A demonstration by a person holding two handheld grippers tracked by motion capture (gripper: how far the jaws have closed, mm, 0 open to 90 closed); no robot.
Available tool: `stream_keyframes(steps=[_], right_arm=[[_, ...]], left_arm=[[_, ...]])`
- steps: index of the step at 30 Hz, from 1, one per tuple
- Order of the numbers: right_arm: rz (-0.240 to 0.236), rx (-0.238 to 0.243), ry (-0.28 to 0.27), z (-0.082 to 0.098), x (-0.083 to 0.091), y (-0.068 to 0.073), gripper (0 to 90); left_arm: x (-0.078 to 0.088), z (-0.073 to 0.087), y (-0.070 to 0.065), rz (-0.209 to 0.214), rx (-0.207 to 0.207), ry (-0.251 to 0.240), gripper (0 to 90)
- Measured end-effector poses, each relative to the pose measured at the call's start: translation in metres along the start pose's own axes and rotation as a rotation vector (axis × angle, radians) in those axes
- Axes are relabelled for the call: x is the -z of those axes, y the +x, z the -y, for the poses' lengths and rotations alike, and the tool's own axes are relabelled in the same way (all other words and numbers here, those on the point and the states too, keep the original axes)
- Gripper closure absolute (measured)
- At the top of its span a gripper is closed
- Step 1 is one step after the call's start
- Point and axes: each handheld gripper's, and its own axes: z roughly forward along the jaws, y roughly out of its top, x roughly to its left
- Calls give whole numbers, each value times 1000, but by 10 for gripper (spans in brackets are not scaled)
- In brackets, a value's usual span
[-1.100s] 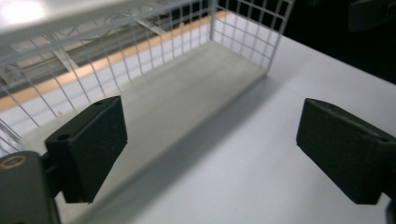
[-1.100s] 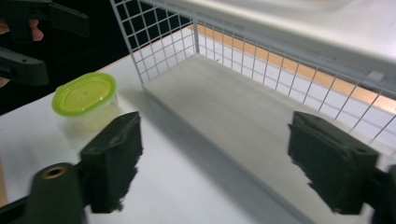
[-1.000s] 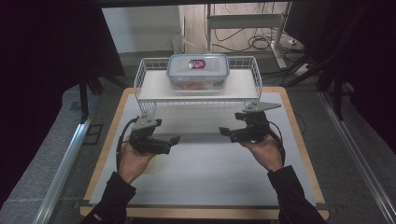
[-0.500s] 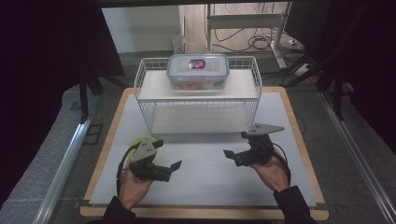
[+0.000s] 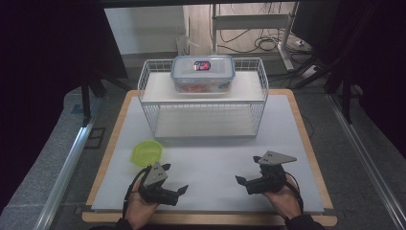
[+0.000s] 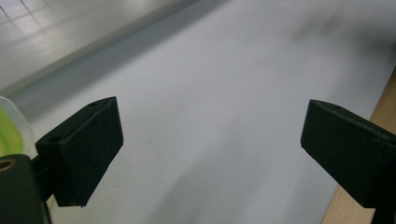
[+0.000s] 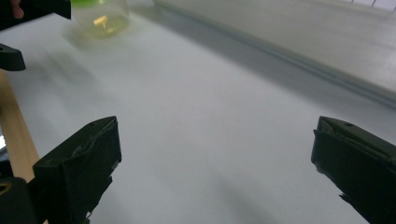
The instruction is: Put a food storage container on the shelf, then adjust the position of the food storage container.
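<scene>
The left gripper (image 5: 183, 190) sits low over the white table mat (image 5: 215, 158) near its front edge, jaws spread wide with nothing between them. The small lime-green plastic container (image 5: 146, 152) stands on the mat just behind and slightly to the left of that gripper, close but not touching; in the left gripper view a sliver of it (image 6: 9, 126) shows beside the left jaw.

The right gripper (image 5: 243, 182) is well apart from the container, across the mat, its jaws likewise released and empty. In the right gripper view the green container (image 7: 100, 14) lies far off and blurred, so its lid cannot be made out.

A clear lidded plastic box (image 5: 203, 73) rests on top of the white wire rack (image 5: 148, 76) behind.
</scene>
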Motion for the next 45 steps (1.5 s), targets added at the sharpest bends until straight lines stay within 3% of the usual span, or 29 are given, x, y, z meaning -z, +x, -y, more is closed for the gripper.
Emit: stream_keyframes(steps=[3,9,12,15,18,23,26,30,34,39,45], right_arm=[[4,4,27,7,-3,2,11],[18,-7,34,9,-5,-1,11],[25,-16,36,10,-5,-3,12],[29,-20,45,11,-7,-5,13],[31,-19,51,12,-9,-4,14],[29,-16,59,12,-10,-3,19],[31,-16,59,12,-10,-3,23],[30,-16,64,13,-11,-4,27],[28,-13,68,13,-11,-4,30],[24,-8,66,13,-12,-4,33],[27,-1,70,13,-12,-4,35]], left_arm=[[-5,0,-1,-14,-10,26,54],[-6,-2,5,-15,29,61,27],[-7,-4,11,4,58,70,15],[-4,-10,15,-31,64,69,34],[1,-17,19,-76,46,69,126],[8,-27,36,-66,83,50,443],[13,-31,46,-98,116,57,637],[24,-32,63,-136,166,44,832],[41,-27,85,-159,213,6,895],[59,-19,110,-235,243,-13,897],[63,0,135,-306,311,3,897]])
